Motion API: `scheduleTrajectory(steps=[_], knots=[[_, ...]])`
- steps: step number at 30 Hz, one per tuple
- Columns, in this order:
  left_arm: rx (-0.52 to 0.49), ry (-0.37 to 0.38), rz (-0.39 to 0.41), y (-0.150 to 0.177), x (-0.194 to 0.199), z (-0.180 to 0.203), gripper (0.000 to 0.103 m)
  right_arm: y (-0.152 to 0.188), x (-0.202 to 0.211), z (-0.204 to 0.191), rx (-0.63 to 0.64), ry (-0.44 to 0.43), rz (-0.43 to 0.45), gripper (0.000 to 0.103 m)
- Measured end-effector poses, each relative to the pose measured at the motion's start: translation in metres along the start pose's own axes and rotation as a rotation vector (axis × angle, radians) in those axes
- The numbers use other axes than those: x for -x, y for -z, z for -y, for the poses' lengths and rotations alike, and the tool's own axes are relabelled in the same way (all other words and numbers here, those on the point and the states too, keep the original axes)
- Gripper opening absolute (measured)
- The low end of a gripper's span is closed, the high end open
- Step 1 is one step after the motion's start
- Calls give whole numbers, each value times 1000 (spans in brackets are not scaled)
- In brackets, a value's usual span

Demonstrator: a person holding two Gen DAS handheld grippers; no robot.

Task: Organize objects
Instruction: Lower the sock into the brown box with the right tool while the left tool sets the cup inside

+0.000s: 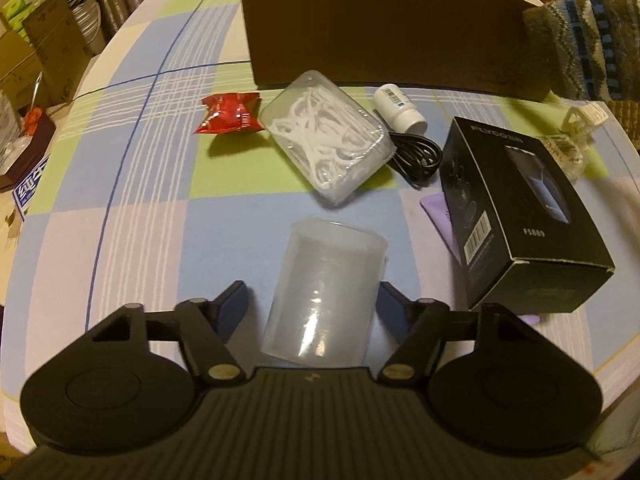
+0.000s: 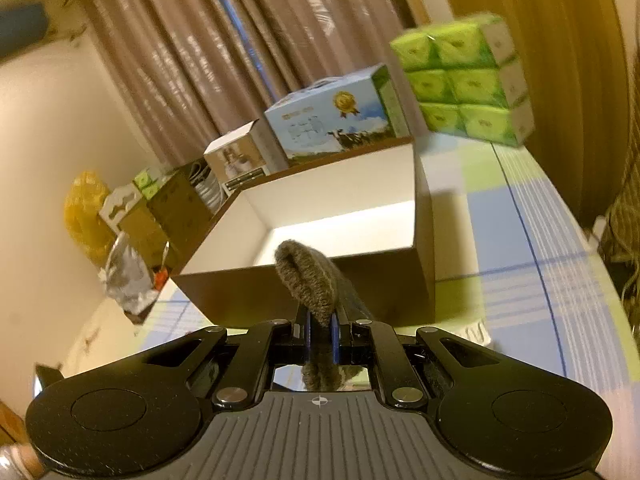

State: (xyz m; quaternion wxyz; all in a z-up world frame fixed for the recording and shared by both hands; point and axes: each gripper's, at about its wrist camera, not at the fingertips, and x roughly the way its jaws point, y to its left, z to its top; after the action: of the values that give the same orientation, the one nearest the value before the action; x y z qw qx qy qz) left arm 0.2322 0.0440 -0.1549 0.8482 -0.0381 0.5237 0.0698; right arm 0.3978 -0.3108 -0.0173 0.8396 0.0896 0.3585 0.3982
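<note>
Right wrist view: knit item (image 2: 308, 280), grey-brown, clamped between the nearly closed jaws of the right gripper (image 2: 320, 338), held raised at 6 o'clock of the open box (image 2: 424, 240).
Step, as judged: carrying the knit piece to the box; the next move calls for bringing it over the white interior, then opening the jaws.
Left gripper (image 1: 312, 300): pointed steeply down at the table (image 1: 140, 220); jaws half-wide, astride a clear cup (image 1: 324, 292) lying on its side. Whether the pads press it, I cannot tell.
Beyond the cup, 12 o'clock: floss-pick case (image 1: 326, 140). 11 o'clock: red packet (image 1: 230, 114). 1 o'clock: cable (image 1: 416, 154), white bottle (image 1: 400, 108). 3 o'clock: black carton (image 1: 520, 216).
Box wall (image 1: 380, 28) at far 12 o'clock.
</note>
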Motion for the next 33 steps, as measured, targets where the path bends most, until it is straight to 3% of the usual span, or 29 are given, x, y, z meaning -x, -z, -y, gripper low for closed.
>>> scheduleTrajectory(steps=[2,4,12,18,26,33], knots=[[-19,5,9,1,0,1,59,0,1,3,-45,-6,-4,6],[-34,24,18,0,0,1,48,2,2,8,-93,-5,-5,6],[-34,64,54,-11,17,-18,48,-6,12,6,-262,-52,40,6],[-53,101,149,-50,53,-36,48,-27,15,-7,-356,-106,98,6],[-75,127,253,-130,71,-42,48,-69,-12,-27,-212,-86,173,6],[-86,124,238,-194,45,-35,48,-89,-88,-13,-23,52,95,6]])
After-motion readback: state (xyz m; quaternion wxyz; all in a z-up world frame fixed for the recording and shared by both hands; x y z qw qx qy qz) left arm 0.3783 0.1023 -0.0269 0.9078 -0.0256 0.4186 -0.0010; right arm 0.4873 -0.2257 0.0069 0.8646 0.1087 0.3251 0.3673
